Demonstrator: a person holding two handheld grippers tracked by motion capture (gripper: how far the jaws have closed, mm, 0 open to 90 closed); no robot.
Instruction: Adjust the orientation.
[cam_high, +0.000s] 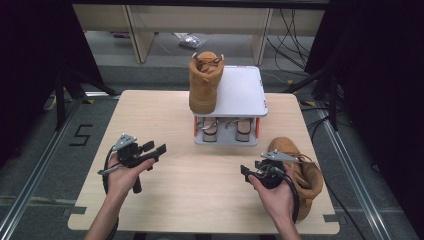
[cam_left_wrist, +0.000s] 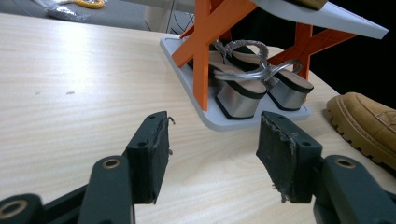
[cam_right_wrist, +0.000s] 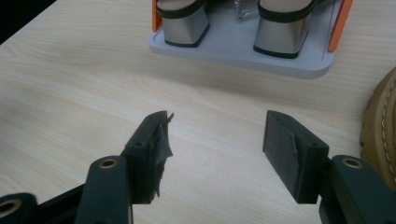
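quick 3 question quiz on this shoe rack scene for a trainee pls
1. True or false: the left gripper is shut on a sandal.
2. Where does the tan boot near the rack stand? A) top shelf B) bottom shelf C) floor
3. What lies on the table beside the right gripper?

Key
1. False: its jaws stand apart, holding nothing.
2. A
3. The second tan boot, on its side.
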